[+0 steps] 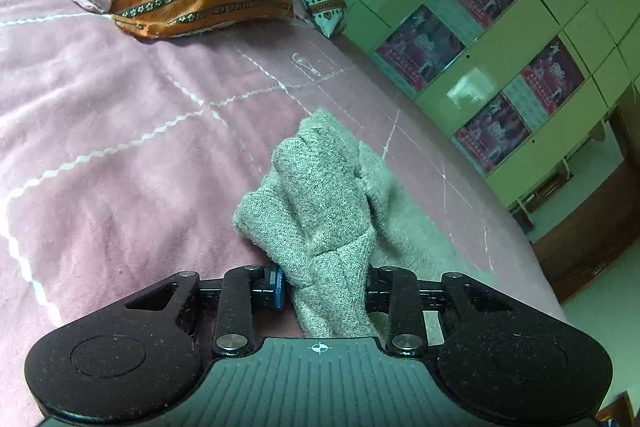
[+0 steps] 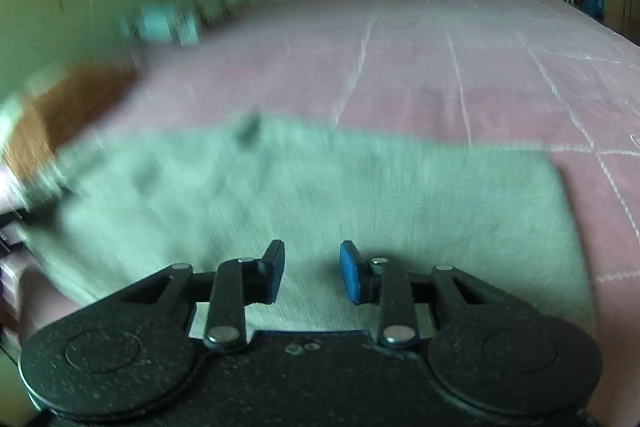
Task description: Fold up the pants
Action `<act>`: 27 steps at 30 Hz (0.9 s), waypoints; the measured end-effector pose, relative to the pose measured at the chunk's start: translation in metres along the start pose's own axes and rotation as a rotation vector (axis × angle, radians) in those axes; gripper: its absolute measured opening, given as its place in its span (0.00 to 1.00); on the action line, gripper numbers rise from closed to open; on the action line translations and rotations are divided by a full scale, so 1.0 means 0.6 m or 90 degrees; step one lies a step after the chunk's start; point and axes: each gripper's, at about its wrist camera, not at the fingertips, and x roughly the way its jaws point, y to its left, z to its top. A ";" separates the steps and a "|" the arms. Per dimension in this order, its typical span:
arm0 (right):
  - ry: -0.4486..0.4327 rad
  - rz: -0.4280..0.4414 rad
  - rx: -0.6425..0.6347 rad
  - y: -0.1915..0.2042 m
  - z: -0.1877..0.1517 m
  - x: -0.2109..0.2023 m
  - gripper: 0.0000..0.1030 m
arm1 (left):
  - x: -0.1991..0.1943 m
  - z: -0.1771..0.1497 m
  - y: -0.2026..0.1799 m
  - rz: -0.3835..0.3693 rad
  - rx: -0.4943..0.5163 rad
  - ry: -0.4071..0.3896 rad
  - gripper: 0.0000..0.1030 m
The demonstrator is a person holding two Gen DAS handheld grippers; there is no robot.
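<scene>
Grey knitted fabric pants [image 1: 320, 211]: bunched between the left gripper [image 1: 325, 285] fingers, pinched for lifting a fold. Right gripper [image 2: 312, 273]: fingers narrowly parted, empty, over flat cloth on pink quilted bedspread [image 1: 120, 115].

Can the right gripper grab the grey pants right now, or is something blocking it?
Probably yes. The right gripper hangs just over the grey pants with its jaws apart and empty, and nothing lies between them and the cloth. The picture is blurred, so whether it touches yet is unclear.
</scene>
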 end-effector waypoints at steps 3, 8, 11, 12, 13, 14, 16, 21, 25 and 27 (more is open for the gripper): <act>-0.004 -0.013 -0.019 0.010 0.005 -0.006 0.22 | -0.016 0.009 -0.027 0.007 0.045 -0.015 0.31; -0.075 0.015 0.096 -0.046 0.002 -0.063 0.24 | -0.038 0.019 -0.104 -0.005 0.126 -0.051 0.31; -0.082 0.016 0.149 -0.084 -0.010 -0.084 0.25 | -0.048 0.025 -0.153 -0.045 0.141 -0.058 0.31; -0.087 0.015 0.162 -0.093 -0.016 -0.092 0.25 | -0.053 0.025 -0.168 -0.062 0.139 -0.061 0.31; -0.092 0.015 0.178 -0.106 -0.019 -0.101 0.26 | -0.054 0.025 -0.185 -0.077 0.145 -0.063 0.31; -0.099 0.015 0.197 -0.121 -0.023 -0.111 0.26 | -0.054 0.021 -0.206 -0.091 0.159 -0.063 0.31; -0.116 0.012 0.237 -0.151 -0.029 -0.130 0.26 | -0.055 0.003 -0.252 -0.107 0.204 -0.056 0.31; -0.155 -0.003 0.301 -0.229 -0.044 -0.169 0.26 | -0.038 -0.070 -0.394 -0.170 0.321 -0.022 0.31; -0.166 -0.010 0.340 -0.286 -0.060 -0.187 0.27 | -0.006 -0.164 -0.522 -0.256 0.398 0.039 0.31; -0.169 -0.020 0.359 -0.313 -0.075 -0.199 0.28 | 0.016 -0.225 -0.576 -0.313 0.405 0.098 0.34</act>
